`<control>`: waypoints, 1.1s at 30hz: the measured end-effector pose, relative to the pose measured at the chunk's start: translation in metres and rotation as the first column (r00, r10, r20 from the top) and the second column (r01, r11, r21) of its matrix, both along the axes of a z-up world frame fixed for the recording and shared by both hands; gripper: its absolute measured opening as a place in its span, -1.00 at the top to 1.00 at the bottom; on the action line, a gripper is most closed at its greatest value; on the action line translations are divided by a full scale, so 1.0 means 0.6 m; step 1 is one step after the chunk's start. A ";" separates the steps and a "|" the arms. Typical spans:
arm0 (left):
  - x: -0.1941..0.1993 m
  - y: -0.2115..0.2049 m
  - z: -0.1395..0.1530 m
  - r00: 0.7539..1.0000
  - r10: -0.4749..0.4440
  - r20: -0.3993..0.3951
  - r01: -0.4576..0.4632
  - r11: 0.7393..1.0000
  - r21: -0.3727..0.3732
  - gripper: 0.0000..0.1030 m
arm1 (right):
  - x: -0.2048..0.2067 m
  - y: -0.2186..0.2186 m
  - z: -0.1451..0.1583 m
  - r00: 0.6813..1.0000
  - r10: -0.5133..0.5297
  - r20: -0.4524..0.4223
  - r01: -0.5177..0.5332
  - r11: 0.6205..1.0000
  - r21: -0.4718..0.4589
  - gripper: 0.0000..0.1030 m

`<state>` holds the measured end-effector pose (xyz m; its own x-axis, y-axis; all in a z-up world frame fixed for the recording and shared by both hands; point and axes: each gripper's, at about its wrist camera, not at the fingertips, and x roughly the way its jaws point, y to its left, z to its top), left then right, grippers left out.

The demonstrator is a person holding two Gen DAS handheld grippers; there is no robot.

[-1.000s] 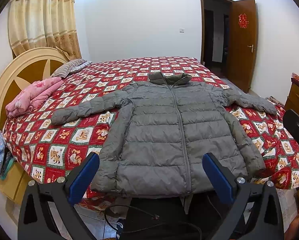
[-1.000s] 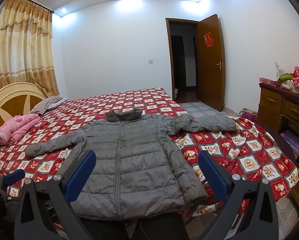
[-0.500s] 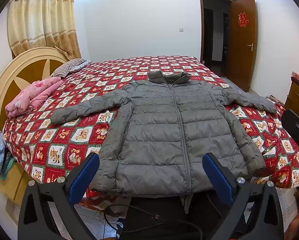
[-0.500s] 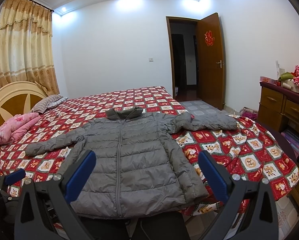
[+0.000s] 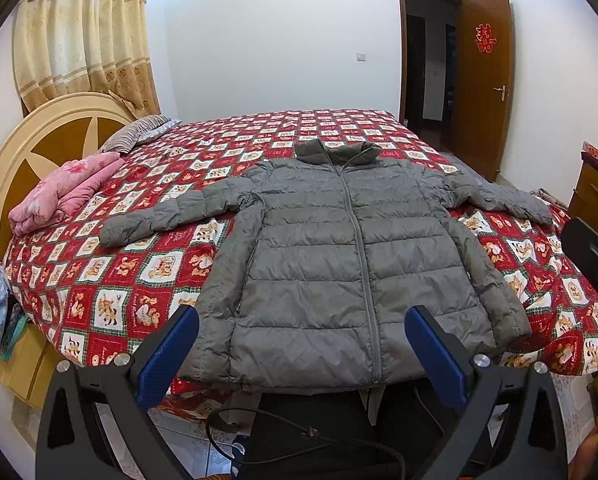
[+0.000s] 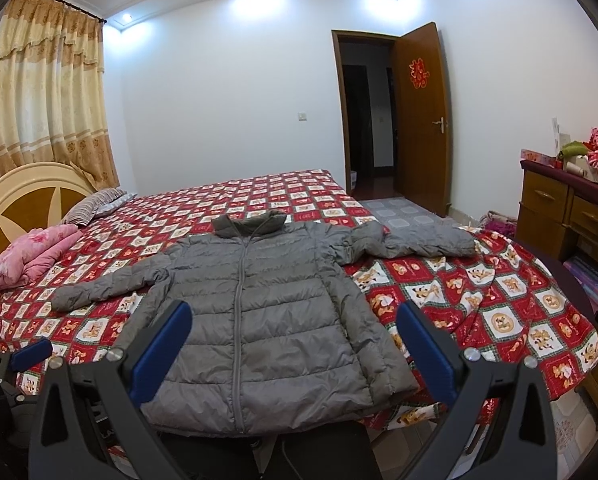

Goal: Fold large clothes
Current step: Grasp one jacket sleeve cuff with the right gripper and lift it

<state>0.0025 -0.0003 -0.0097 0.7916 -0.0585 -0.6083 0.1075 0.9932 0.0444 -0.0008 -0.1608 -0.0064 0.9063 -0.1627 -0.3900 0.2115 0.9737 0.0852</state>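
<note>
Jacket [image 5: 339, 264]: the grey padded one lies flat, zipped and front-up on the bed [image 5: 111, 280], collar toward the far side, hem at the near edge, both sleeves spread out to the sides over the red patterned bedspread. Nothing is folded, so I judge the task to be at its very start, the approach before a first grasp.

The left gripper [image 5: 301, 344] hangs above the hem with its jaws wide apart and nothing between them. The right gripper [image 6: 293, 338] does the same over the lower right part of the jacket, also spread wide and empty.

A sensible first move would be to bring each gripper out to a sleeve (the right one [image 6: 415, 240] lies bunched near the shoulder) and lay it across the chest. The padding is slippery and puffy, so each pinch will likely need a good fold of cloth.
</note>
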 end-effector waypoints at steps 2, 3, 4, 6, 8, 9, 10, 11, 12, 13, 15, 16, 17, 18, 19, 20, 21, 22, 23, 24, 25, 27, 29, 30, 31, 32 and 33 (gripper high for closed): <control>0.009 -0.002 -0.009 1.000 -0.008 -0.024 0.008 1.000 0.001 -0.98 | 0.008 -0.004 -0.009 1.000 0.003 -0.021 -0.002 1.000 0.024 -1.00; 0.016 -0.003 -0.016 0.999 -0.013 -0.042 0.013 1.000 0.000 -0.98 | 0.015 -0.009 -0.014 1.000 0.001 -0.031 0.000 0.999 0.036 -1.00; 0.025 -0.004 -0.023 0.998 -0.021 -0.060 0.021 1.000 -0.004 -0.98 | 0.022 -0.017 -0.020 0.999 -0.002 -0.039 0.003 0.999 0.044 -1.00; 0.044 -0.004 -0.036 0.995 -0.045 -0.086 0.043 0.999 -0.019 -0.98 | 0.044 -0.037 -0.038 0.997 -0.015 -0.076 0.020 0.998 0.067 -1.00; 0.068 -0.003 -0.051 0.992 -0.067 -0.111 0.064 0.997 -0.034 -0.98 | 0.068 -0.064 -0.062 0.993 -0.024 -0.116 0.036 0.994 0.103 -1.00; 0.081 -0.003 -0.058 0.989 -0.080 -0.122 0.075 0.996 -0.046 -0.98 | 0.082 -0.081 -0.076 0.990 -0.030 -0.139 0.048 0.990 0.132 -1.00; 0.097 0.001 -0.067 0.986 -0.098 -0.135 0.090 0.994 -0.065 -0.98 | 0.094 -0.100 -0.090 0.986 -0.038 -0.162 0.064 0.985 0.159 -1.00; 0.116 0.007 -0.075 0.983 -0.114 -0.147 0.101 0.991 -0.088 -0.98 | 0.104 -0.119 -0.099 0.982 -0.048 -0.184 0.082 0.980 0.180 -1.00; 0.136 0.015 -0.082 0.982 -0.114 -0.152 0.100 0.990 -0.099 -0.98 | 0.114 -0.142 -0.109 0.976 -0.062 -0.208 0.107 0.972 0.210 -0.98; 0.159 0.022 -0.086 0.983 -0.102 -0.151 0.088 0.992 -0.094 -0.98 | 0.126 -0.174 -0.121 0.969 -0.081 -0.235 0.141 0.957 0.253 -0.88; 0.204 0.033 -0.086 0.988 -0.073 -0.139 0.064 0.996 -0.063 -0.98 | 0.146 -0.241 -0.128 0.954 -0.121 -0.275 0.210 0.923 0.322 -0.77; 0.240 0.042 -0.084 0.990 -0.052 -0.133 0.047 0.998 -0.036 -0.98 | 0.153 -0.269 -0.128 0.949 -0.133 -0.285 0.232 0.907 0.351 -0.77; 0.269 0.048 -0.081 0.991 -0.030 -0.127 0.029 0.999 -0.016 -0.98 | 0.161 -0.313 -0.127 0.943 -0.153 -0.295 0.268 0.875 0.402 -0.76; 0.296 0.057 -0.076 0.993 -0.010 -0.120 0.010 1.000 0.000 -0.98 | 0.165 -0.350 -0.123 0.938 -0.181 -0.297 0.303 0.844 0.442 -0.75; 0.334 0.066 -0.070 0.994 0.015 -0.107 -0.013 1.000 0.017 -0.98 | 0.169 -0.407 -0.116 0.929 -0.232 -0.288 0.352 0.797 0.491 -0.75; 0.362 0.073 -0.067 0.995 0.029 -0.100 -0.027 0.999 0.019 -0.98 | 0.173 -0.450 -0.108 0.919 -0.279 -0.280 0.388 0.769 0.508 -0.75; 0.389 0.081 -0.066 0.995 0.040 -0.095 -0.039 0.999 0.016 -0.98 | 0.178 -0.481 -0.102 0.909 -0.315 -0.274 0.415 0.752 0.512 -0.75; 0.420 0.088 -0.067 0.994 0.057 -0.090 -0.056 0.998 0.013 -0.98 | 0.186 -0.518 -0.096 0.894 -0.353 -0.274 0.447 0.732 0.515 -0.75; 0.450 0.094 -0.070 0.994 0.076 -0.084 -0.075 0.997 0.013 -0.98 | 0.196 -0.558 -0.092 0.874 -0.402 -0.275 0.487 0.703 0.518 -0.75; 0.481 0.099 -0.077 0.993 0.092 -0.074 -0.091 0.996 0.016 -0.98 | 0.211 -0.599 -0.092 0.859 -0.435 -0.271 0.510 0.678 0.529 -0.75; 0.510 0.104 -0.087 0.991 0.107 -0.074 -0.106 0.994 0.024 -0.98 | 0.229 -0.634 -0.097 0.844 -0.458 -0.280 0.533 0.654 0.537 -0.74; 0.561 0.108 -0.115 0.988 0.122 -0.094 -0.119 0.992 0.034 -0.98 | 0.270 -0.682 -0.110 0.813 -0.490 -0.313 0.579 0.627 0.522 -0.74; 0.603 0.110 -0.147 0.984 0.136 -0.116 -0.132 0.990 0.045 -0.98 | 0.322 -0.721 -0.137 0.792 -0.501 -0.349 0.609 0.609 0.507 -0.72; 0.621 0.114 -0.163 0.980 0.154 -0.128 -0.150 0.988 0.041 -0.98 | 0.344 -0.726 -0.148 0.784 -0.501 -0.365 0.620 0.608 0.496 -0.69; 0.635 0.122 -0.178 0.977 0.161 -0.140 -0.161 0.987 0.015 -0.98 | 0.367 -0.735 -0.162 0.775 -0.500 -0.386 0.632 0.604 0.486 -0.65; 0.647 0.127 -0.190 0.974 0.166 -0.154 -0.169 0.986 -0.009 -0.98 | 0.381 -0.739 -0.173 0.771 -0.496 -0.399 0.637 0.602 0.482 -0.64; 0.656 0.131 -0.202 0.970 0.172 -0.170 -0.180 0.983 -0.032 -0.98 | 0.401 -0.747 -0.186 0.767 -0.486 -0.419 0.642 0.600 0.477 -0.63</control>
<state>0.3962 0.0781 -0.1311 0.6801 0.0414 -0.7320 -0.0675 0.9977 -0.0063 0.2396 -0.6087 -0.1181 0.5827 -0.2907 -0.7589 0.7887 0.4275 0.4418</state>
